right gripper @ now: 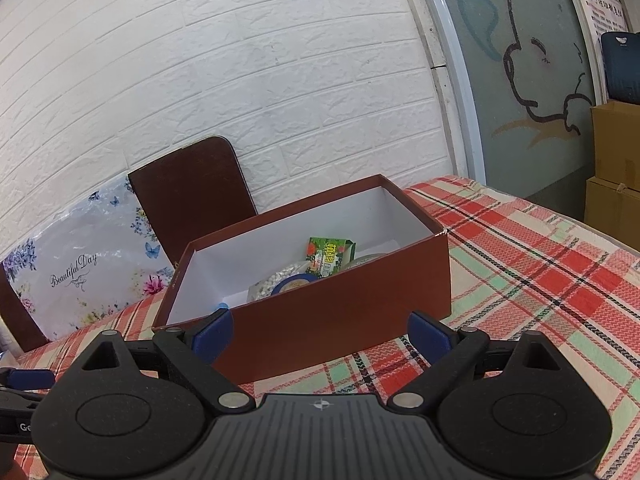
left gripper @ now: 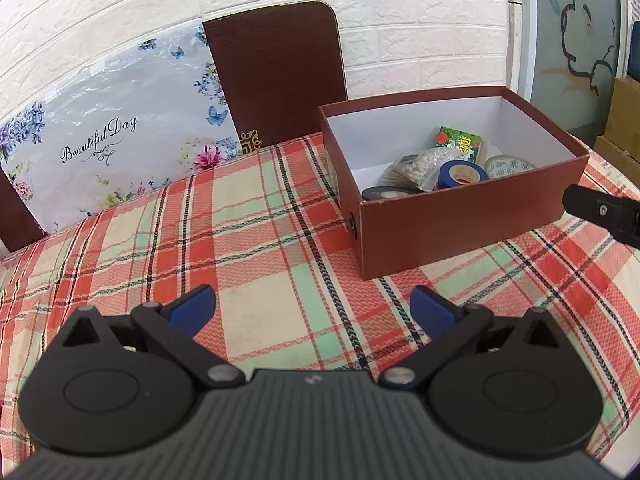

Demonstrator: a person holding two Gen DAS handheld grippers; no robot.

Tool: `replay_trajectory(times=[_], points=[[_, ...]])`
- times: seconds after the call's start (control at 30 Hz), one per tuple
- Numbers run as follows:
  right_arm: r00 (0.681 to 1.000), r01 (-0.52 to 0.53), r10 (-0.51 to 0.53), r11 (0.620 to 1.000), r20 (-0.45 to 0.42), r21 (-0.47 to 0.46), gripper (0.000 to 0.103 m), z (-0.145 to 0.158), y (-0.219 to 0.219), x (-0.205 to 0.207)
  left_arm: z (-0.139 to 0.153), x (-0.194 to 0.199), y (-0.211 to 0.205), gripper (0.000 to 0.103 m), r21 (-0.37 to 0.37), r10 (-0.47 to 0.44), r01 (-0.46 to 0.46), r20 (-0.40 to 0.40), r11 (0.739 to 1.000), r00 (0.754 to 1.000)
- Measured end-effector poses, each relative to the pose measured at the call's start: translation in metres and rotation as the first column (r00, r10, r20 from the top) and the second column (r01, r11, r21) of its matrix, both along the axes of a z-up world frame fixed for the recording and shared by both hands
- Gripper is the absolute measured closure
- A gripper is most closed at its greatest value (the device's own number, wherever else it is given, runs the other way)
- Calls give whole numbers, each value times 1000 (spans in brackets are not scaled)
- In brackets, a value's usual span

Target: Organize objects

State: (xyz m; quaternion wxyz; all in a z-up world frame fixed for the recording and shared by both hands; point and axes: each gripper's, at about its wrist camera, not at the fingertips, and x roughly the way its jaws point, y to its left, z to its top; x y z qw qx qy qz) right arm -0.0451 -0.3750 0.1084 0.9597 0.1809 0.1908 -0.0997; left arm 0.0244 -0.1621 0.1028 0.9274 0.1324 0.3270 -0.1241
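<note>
While both claws hang empty over the plaid-covered worktop (left gripper: 260, 240), nothing sits between their blue pads. In the left wrist view the left claw (left gripper: 313, 306) fills the 6 o'clock edge, its fingers spread wide apart above bare cloth. In the right wrist view the right claw (right gripper: 320, 334) is likewise spread, its left pad in front of the near wall of the box and its right pad over the cloth.

Beyond the left claw, toward 1 o'clock, stands the open dark red box (left gripper: 460, 224) with a white inside, resting on the cloth. The right wrist view shows the same box just ahead at 12 o'clock. Inside it, crowded toward its right end, lie a black tape roll (left gripper: 386, 193), a blue tape roll (left gripper: 460, 174), a pale patterned tape roll (left gripper: 506, 166), a clear bag of white beads (left gripper: 420, 164) and a green packet (left gripper: 460, 140) leaning at the back. A black part of the right claw shows at the 3 o'clock edge of the left view, near the box's corner.

Farther off, at 11 o'clock, a flowered sheet (left gripper: 100, 136) and a brown board (left gripper: 280, 76) lean on the white brick wall (left gripper: 400, 20).
</note>
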Motion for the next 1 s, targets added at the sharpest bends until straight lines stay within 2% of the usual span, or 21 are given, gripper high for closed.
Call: replay_trajectory(times=[1.0], points=[[1000,-5,5,1000,1,6,10,-3,-2,-4,-10,0,-6,0,20,5,-5,-30,1000,1000]])
